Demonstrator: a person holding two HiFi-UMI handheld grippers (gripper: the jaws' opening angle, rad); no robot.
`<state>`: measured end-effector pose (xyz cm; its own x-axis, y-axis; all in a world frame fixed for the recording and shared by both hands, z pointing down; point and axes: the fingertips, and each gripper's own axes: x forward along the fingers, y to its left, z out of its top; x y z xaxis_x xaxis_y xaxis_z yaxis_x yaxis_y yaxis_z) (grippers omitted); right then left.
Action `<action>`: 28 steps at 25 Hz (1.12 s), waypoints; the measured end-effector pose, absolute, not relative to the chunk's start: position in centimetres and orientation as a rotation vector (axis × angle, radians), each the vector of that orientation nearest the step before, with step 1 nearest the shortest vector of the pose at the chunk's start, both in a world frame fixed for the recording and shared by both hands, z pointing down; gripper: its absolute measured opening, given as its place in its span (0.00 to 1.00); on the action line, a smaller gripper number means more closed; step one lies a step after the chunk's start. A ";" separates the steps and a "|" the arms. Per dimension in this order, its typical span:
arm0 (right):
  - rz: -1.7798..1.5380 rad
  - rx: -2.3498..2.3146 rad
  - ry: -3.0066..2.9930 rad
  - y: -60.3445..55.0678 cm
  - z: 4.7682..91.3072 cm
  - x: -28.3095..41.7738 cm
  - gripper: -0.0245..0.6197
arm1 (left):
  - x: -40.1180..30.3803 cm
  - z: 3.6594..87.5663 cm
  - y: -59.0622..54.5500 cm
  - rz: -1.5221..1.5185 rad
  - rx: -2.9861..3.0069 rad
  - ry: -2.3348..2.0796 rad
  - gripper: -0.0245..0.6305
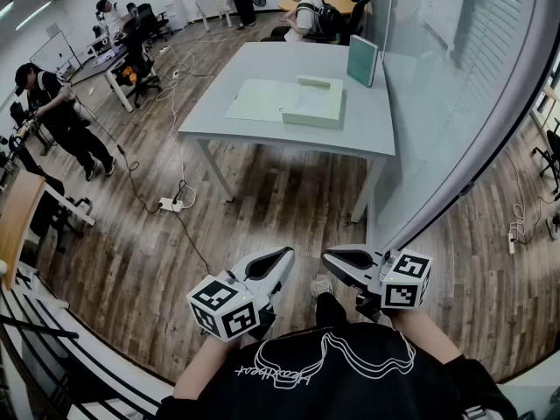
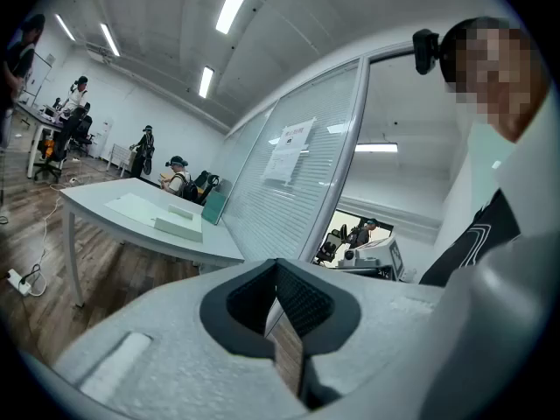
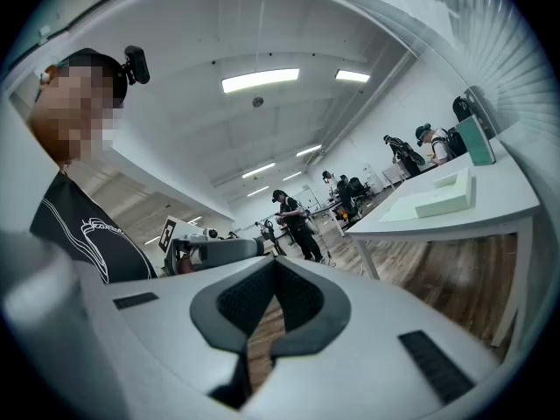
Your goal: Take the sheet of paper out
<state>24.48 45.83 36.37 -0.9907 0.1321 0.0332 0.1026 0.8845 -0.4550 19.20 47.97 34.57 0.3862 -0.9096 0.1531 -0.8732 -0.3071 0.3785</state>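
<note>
Where the sheet of paper lies, flat on the far grey worktop, its right edge meets a low white box; whether it runs under the box cannot be told. The sheet's near and left edges sit inside the worktop's border with bare surface around them. A teal folder stands upright at the worktop's right rear, against the glass wall that bounds that side. The worktop's near edge and left end face open wooden floor, where a power strip and its cable lie off to the left. Other people stand at desks well beyond, at the far left.

Both grippers are well apart from the worktop, held close in front of the person's chest. The left gripper is clenched, its pads together with nothing between them, and touches nothing. The right gripper, just beside it, is likewise clenched and empty, with only floor showing past its jaws.
</note>
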 end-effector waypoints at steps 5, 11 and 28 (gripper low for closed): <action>0.725 -0.172 -2.986 45.1 36.4 24.3 0.05 | 19.1 35.0 47.2 -0.113 2.243 -1.520 0.06; 0.739 -0.172 -2.981 44.6 36.7 23.9 0.05 | 18.8 35.5 46.6 -0.110 2.233 -1.506 0.06; 0.833 -0.248 -2.944 38.7 37.4 19.1 0.05 | 14.7 38.0 41.0 -0.158 2.089 -1.481 0.06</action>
<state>19.10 38.65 37.45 -0.9843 0.1745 0.0254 0.1353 0.8397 -0.5260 14.70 40.97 38.05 0.3802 -0.8979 0.2220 -0.8309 -0.2261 0.5085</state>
